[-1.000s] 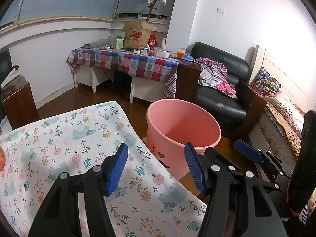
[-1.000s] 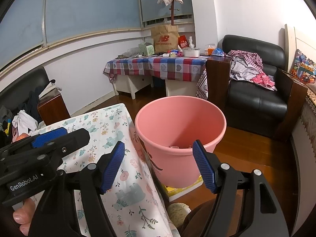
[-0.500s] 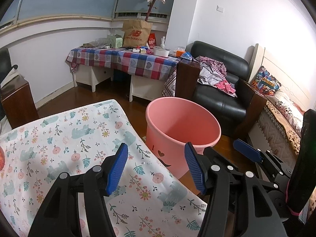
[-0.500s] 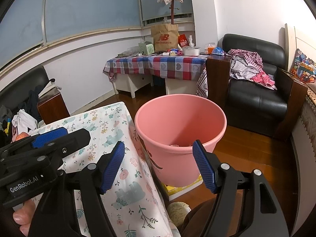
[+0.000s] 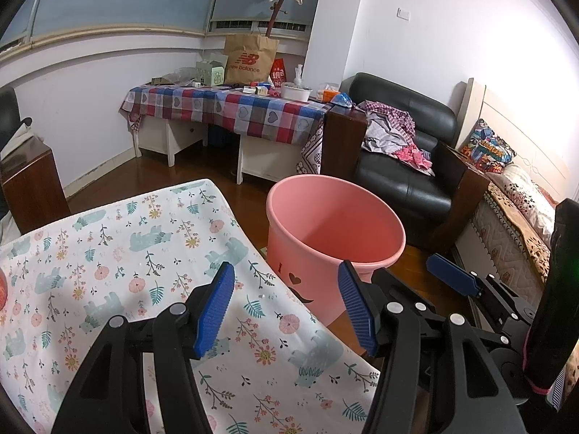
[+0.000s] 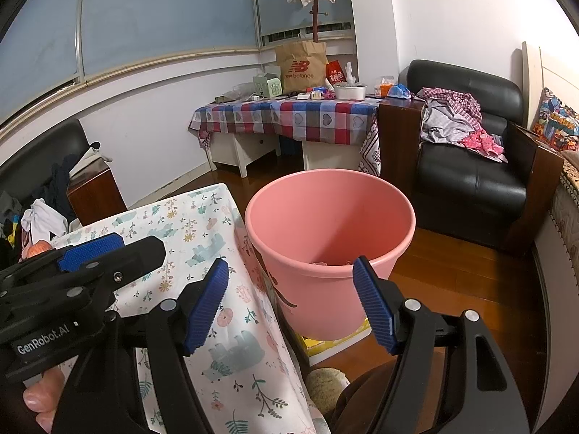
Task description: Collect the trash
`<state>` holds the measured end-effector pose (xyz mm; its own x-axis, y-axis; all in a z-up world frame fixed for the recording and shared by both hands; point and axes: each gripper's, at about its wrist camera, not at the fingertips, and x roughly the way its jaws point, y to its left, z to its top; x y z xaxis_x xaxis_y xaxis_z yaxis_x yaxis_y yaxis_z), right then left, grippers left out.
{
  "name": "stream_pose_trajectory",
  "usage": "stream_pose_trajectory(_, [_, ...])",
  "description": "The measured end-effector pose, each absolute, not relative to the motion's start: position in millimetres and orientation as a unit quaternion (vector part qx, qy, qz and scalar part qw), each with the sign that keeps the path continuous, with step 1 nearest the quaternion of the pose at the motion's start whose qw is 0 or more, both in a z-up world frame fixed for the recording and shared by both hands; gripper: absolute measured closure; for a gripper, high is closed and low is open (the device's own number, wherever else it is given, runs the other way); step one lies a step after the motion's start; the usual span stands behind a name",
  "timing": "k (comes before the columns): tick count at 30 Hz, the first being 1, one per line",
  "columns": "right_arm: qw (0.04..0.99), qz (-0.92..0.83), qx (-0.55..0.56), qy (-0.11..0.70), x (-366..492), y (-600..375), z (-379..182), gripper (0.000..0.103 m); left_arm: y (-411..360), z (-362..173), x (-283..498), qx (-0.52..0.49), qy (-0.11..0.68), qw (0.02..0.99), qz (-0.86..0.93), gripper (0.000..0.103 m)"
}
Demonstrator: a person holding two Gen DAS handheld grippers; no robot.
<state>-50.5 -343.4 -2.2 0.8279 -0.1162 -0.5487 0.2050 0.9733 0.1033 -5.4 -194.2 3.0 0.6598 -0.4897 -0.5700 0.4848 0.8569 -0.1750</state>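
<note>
A pink plastic bucket stands on the wood floor beside the table with the floral cloth. It also shows in the right wrist view, with a few scraps lying at its bottom. My left gripper is open and empty, held above the cloth's right edge, short of the bucket. My right gripper is open and empty, just in front of the bucket's near rim. The left gripper also shows in the right wrist view.
A checkered table with a paper bag and small items stands at the back wall. A black armchair with clothes is behind the bucket. A bed is at the right. A dark wood cabinet stands at the left.
Both views have shifted only slightly; the bucket sits a little lower and nearer. Both grippers stay open and empty.
</note>
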Motion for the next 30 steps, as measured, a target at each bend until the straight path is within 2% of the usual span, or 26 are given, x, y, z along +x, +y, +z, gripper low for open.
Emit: stream_pose_trajectory(30, [0.950,-0.087,0.077,0.291,-53.5,-341.4,-19.1,0.031,-189.2,-14.4,-15.0,-0.002,0.328,0.907,-0.262,0.044])
